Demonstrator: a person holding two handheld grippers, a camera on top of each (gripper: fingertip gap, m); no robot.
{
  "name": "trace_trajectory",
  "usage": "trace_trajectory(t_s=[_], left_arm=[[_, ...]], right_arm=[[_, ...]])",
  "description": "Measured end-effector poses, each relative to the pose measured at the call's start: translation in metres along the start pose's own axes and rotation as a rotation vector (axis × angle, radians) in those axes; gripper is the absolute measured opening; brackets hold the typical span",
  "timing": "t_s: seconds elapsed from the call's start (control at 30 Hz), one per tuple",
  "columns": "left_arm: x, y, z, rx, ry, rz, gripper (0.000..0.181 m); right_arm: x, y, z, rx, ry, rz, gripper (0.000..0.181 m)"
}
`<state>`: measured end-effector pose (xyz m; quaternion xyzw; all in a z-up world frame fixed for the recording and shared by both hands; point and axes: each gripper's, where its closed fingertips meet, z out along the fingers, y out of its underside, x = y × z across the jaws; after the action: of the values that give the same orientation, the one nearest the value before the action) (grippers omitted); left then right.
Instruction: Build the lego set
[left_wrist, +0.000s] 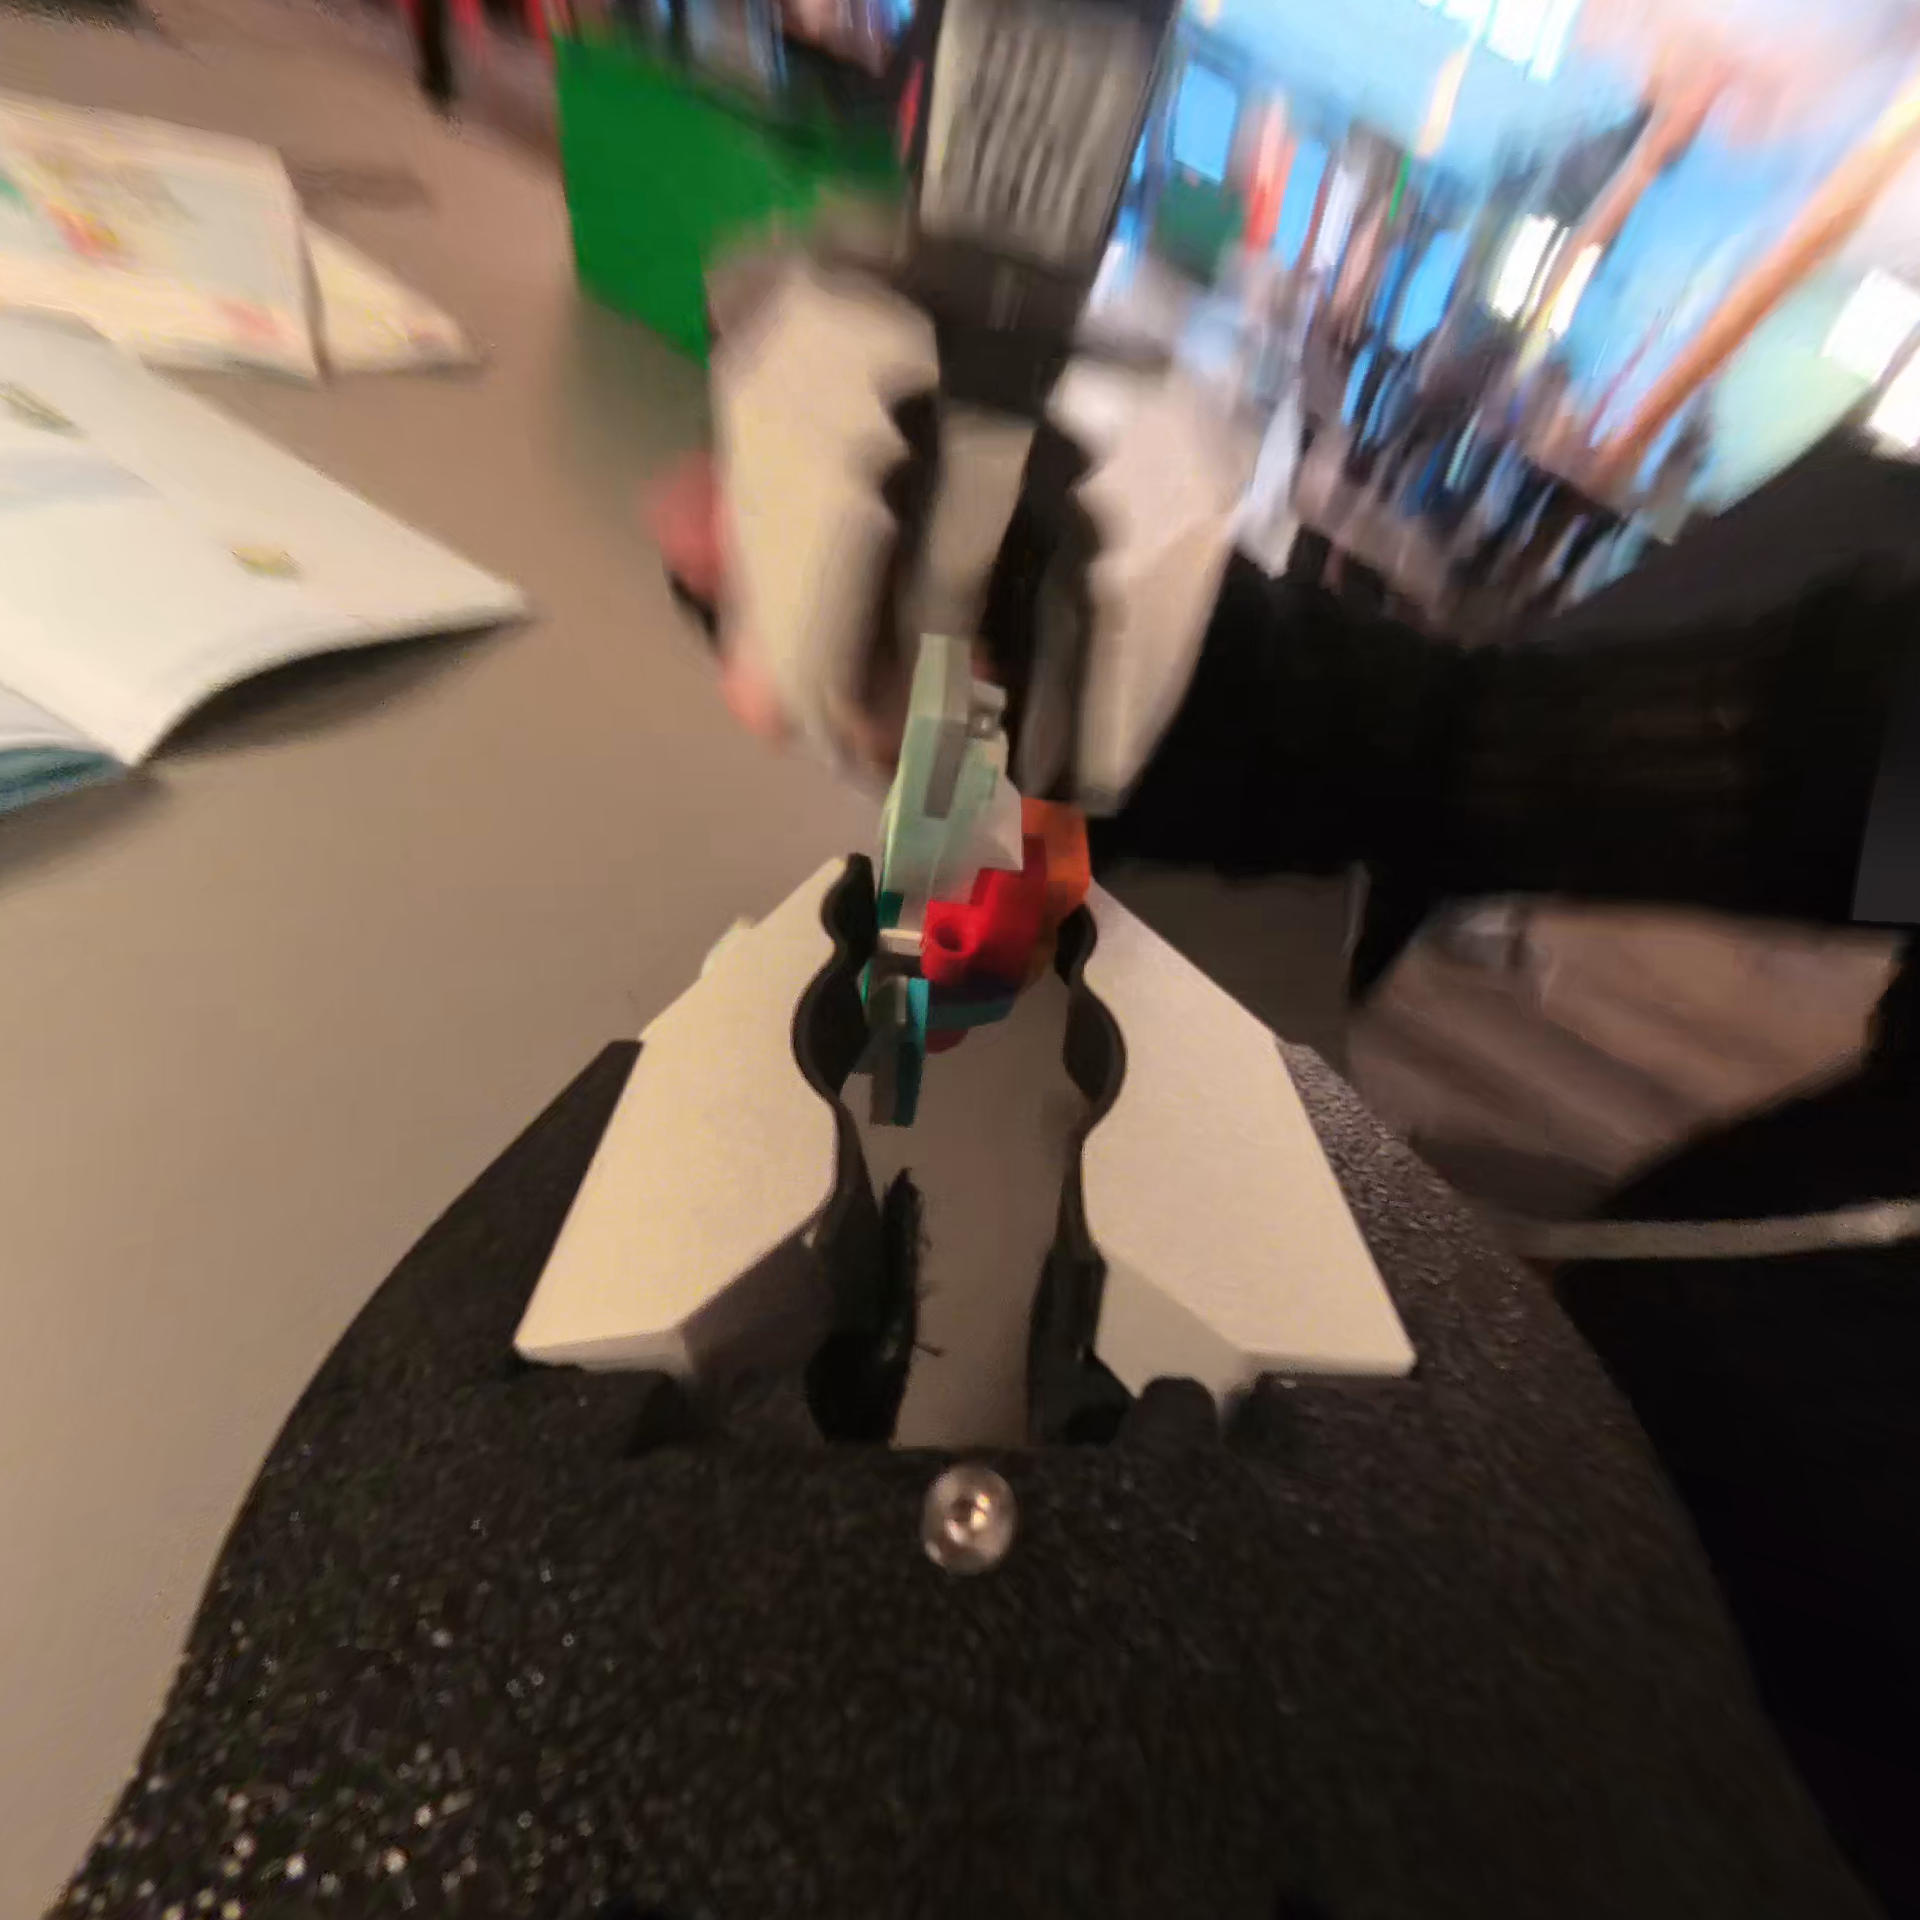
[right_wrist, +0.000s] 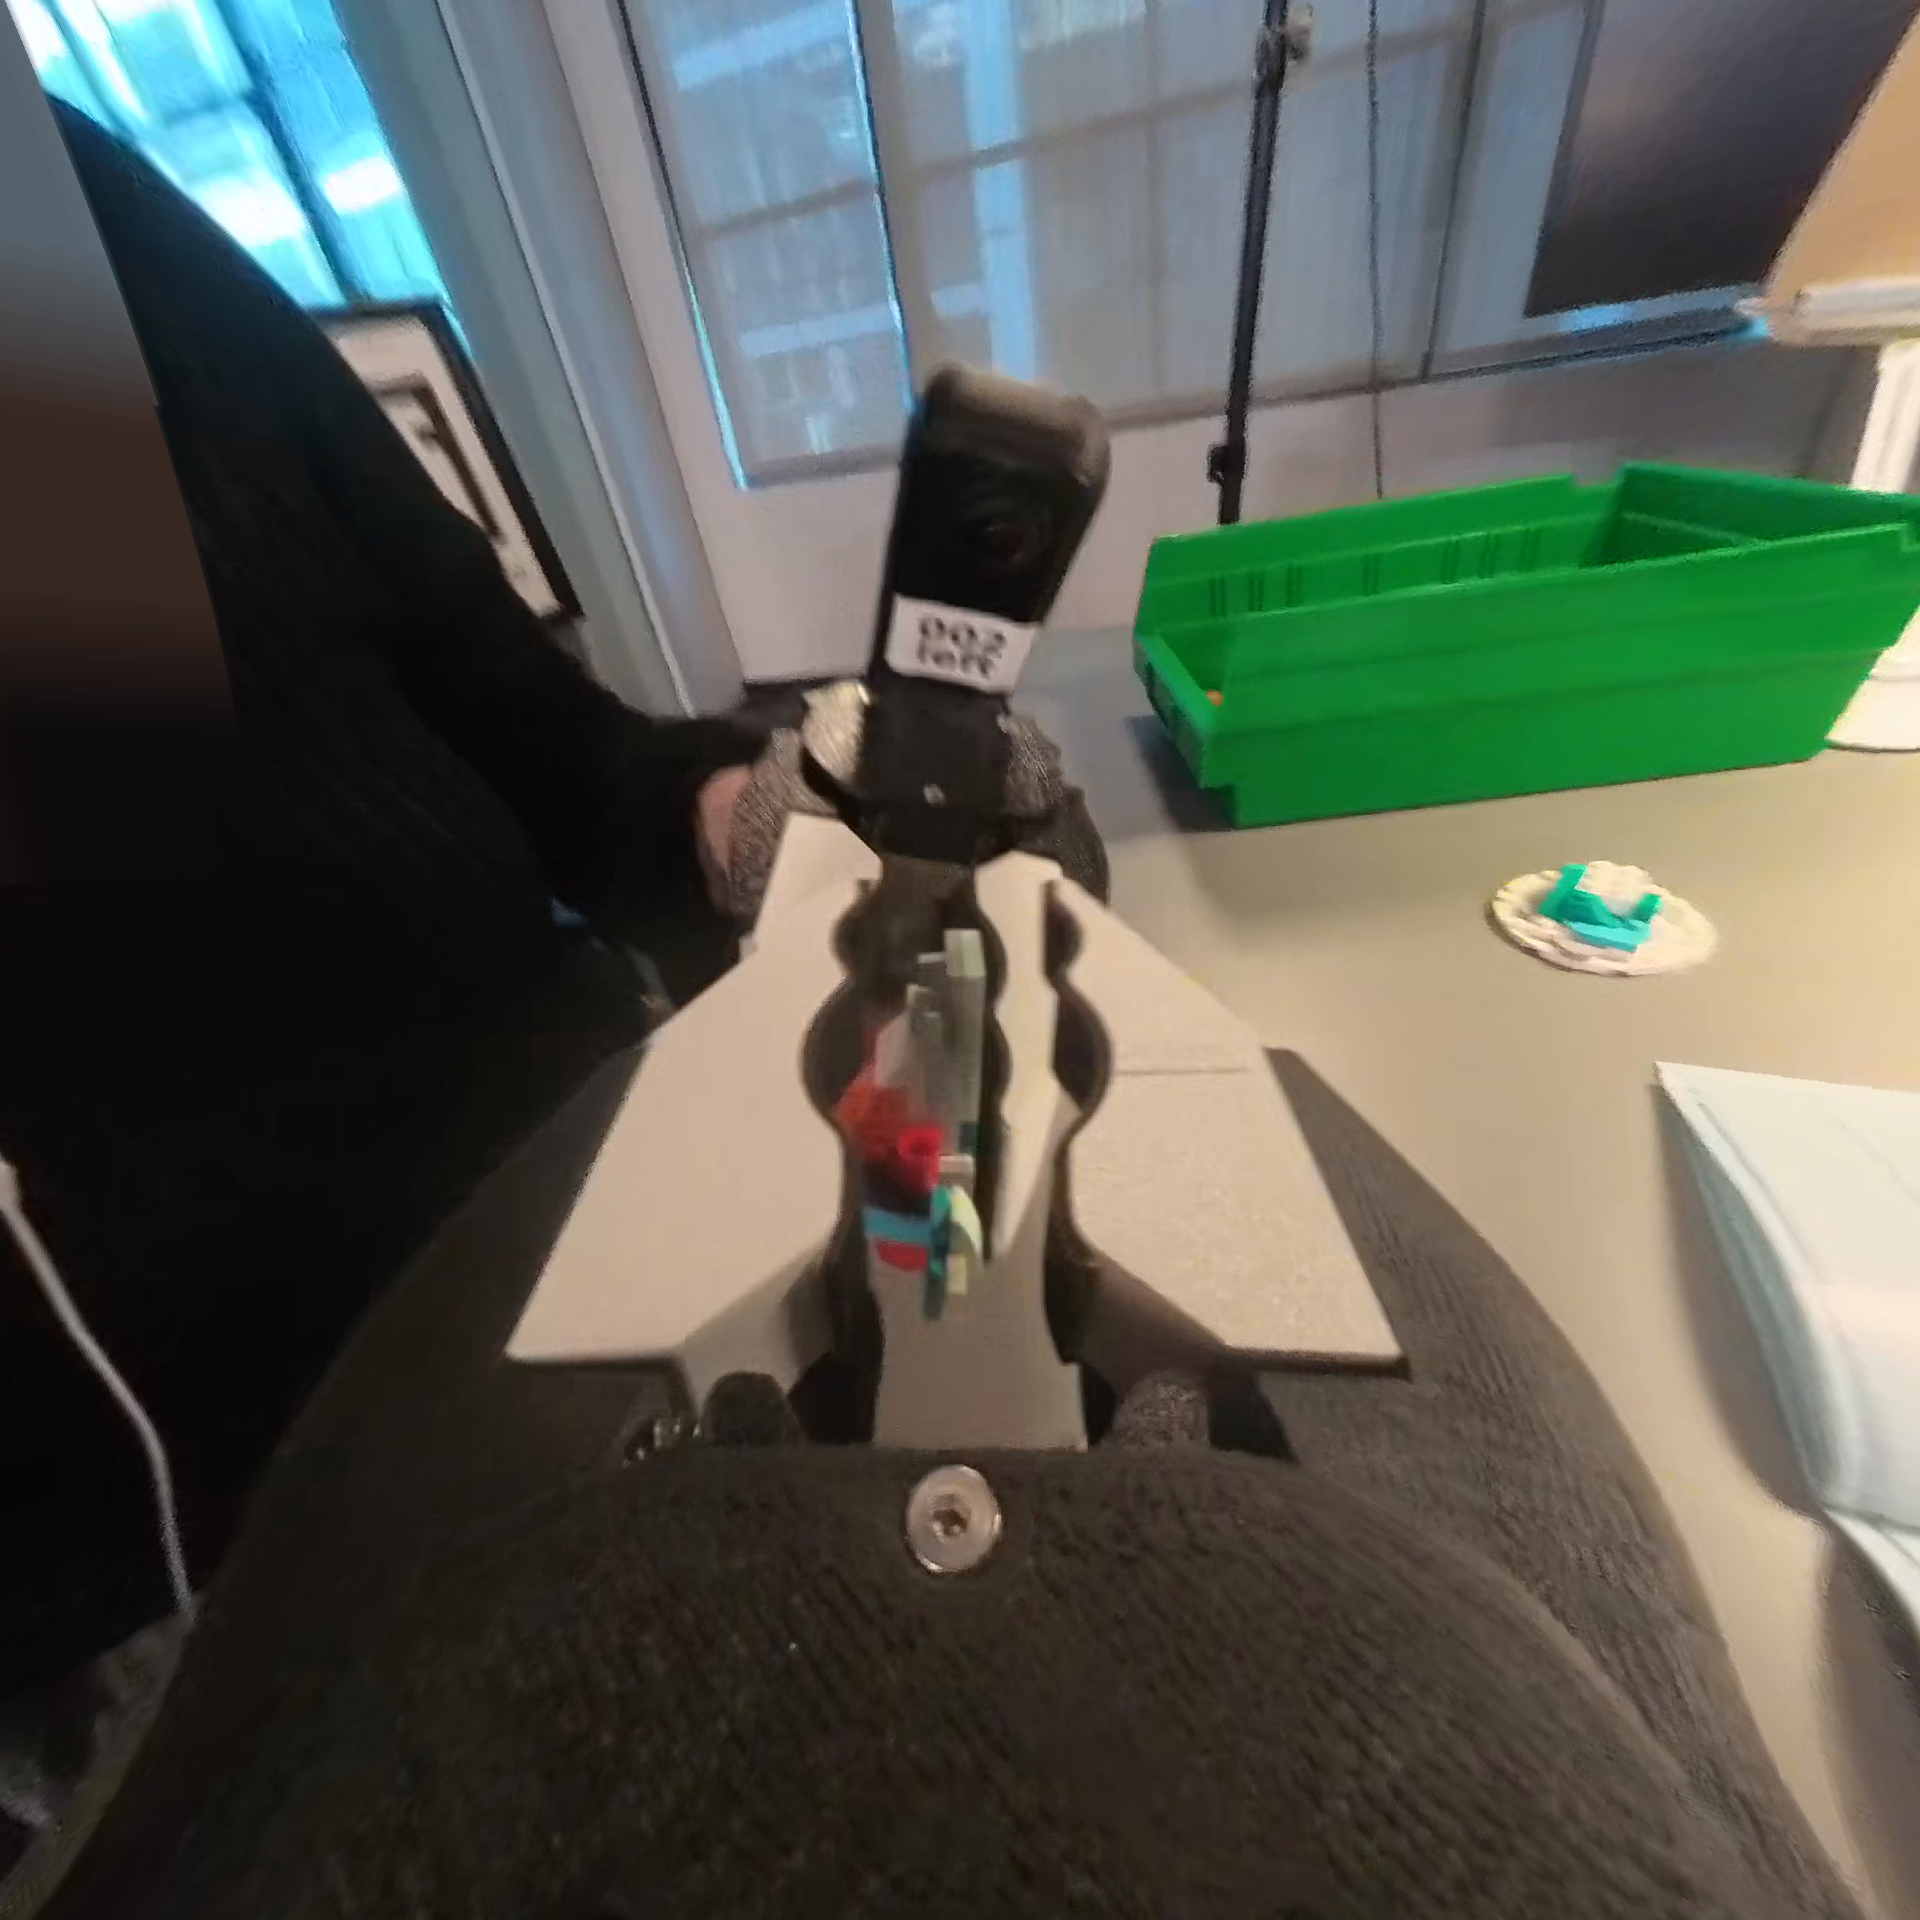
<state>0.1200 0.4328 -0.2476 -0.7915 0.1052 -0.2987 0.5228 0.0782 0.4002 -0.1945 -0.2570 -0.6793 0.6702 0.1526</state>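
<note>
A small lego model (left_wrist: 987, 925) of red, orange, teal and blue bricks with a pale green plate (left_wrist: 935, 748) is held in the air between both grippers. My left gripper (left_wrist: 966, 914) is shut on its brick end. My right gripper (left_wrist: 956, 748) comes in from the opposite side, blurred, with its fingers around the pale green plate. In the right wrist view the model (right_wrist: 899, 1164) sits between my right gripper's (right_wrist: 956, 899) pads, touching both. The left gripper's black camera (right_wrist: 987, 520) faces me just beyond.
A green bin (right_wrist: 1507, 665) stands at the back of the grey table (right_wrist: 1351, 987). A small white dish (right_wrist: 1662, 951) holds teal lego pieces (right_wrist: 1590, 914). Open instruction booklets (left_wrist: 208, 582) lie to the left. A person's dark sleeve (right_wrist: 364, 727) is close by.
</note>
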Motion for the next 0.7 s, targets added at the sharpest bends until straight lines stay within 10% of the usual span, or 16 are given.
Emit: trace_trajectory(t_s=[0.17,0.53,0.7], left_arm=[[-0.004,0.031,-0.012,-0.315,-0.041,0.164,0.032],[-0.019,0.043,-0.026,-0.546,-0.179,0.377,0.031],[-0.048,-0.002,-0.035,-0.276,-0.505,0.577,0.108]], right_arm=[[-0.014,0.037,-0.009,-0.328,-0.016,-0.128,0.034],[-0.011,0.046,0.003,-0.350,0.015,-0.132,0.012],[0.023,0.010,-0.001,-0.039,0.175,0.079,0.013]])
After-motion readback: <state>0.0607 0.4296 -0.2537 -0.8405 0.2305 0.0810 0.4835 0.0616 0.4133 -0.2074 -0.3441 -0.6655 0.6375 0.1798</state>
